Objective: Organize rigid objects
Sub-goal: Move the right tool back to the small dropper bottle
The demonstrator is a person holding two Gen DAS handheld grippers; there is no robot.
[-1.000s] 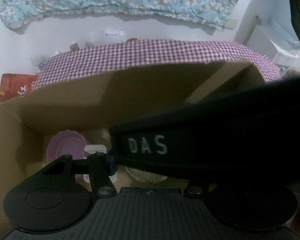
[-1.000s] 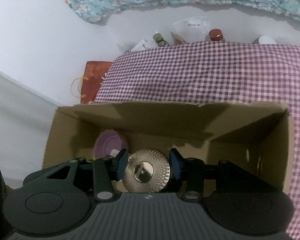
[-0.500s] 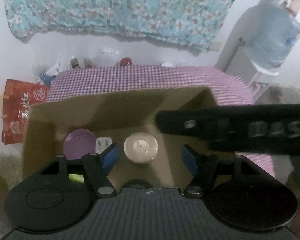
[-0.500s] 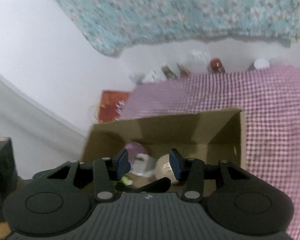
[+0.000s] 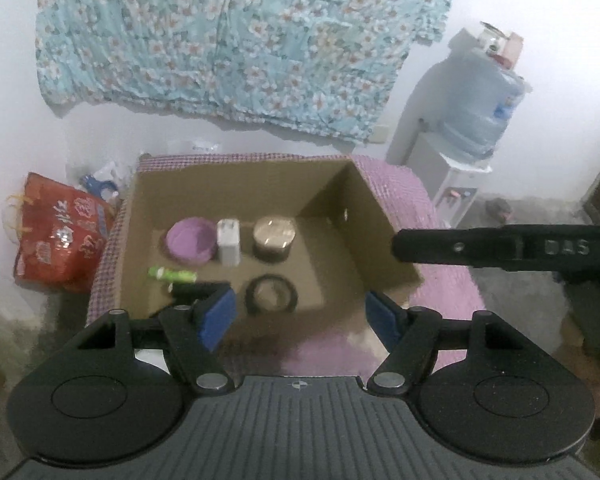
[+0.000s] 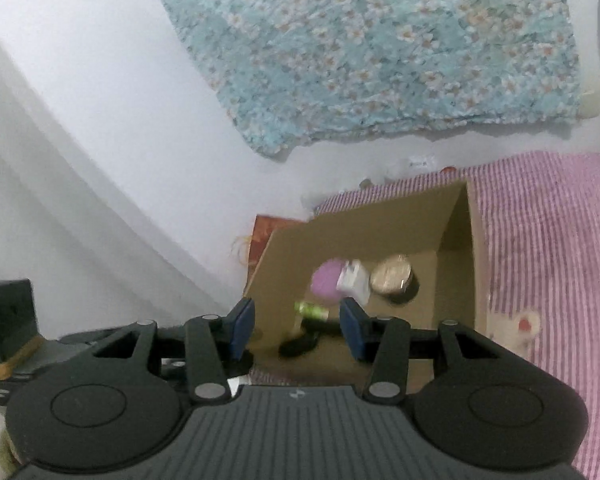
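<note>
Both claws spread, empty — left claw (image 5: 300, 316), right claw (image 6: 298, 328); cardboard box (image 5: 340, 240) holds ribbed metal disc (image 5: 274, 232), purple bowl (image 5: 190, 240).

Both wrist views high, angled down, sharing cardboard box (image 5: 228, 184) (image 6: 420, 220).

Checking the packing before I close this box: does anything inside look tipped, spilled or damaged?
Nothing stands out. In the cardboard box the purple bowl, white charger, gold tin, green tube and black ring lie separate and look intact.
</note>
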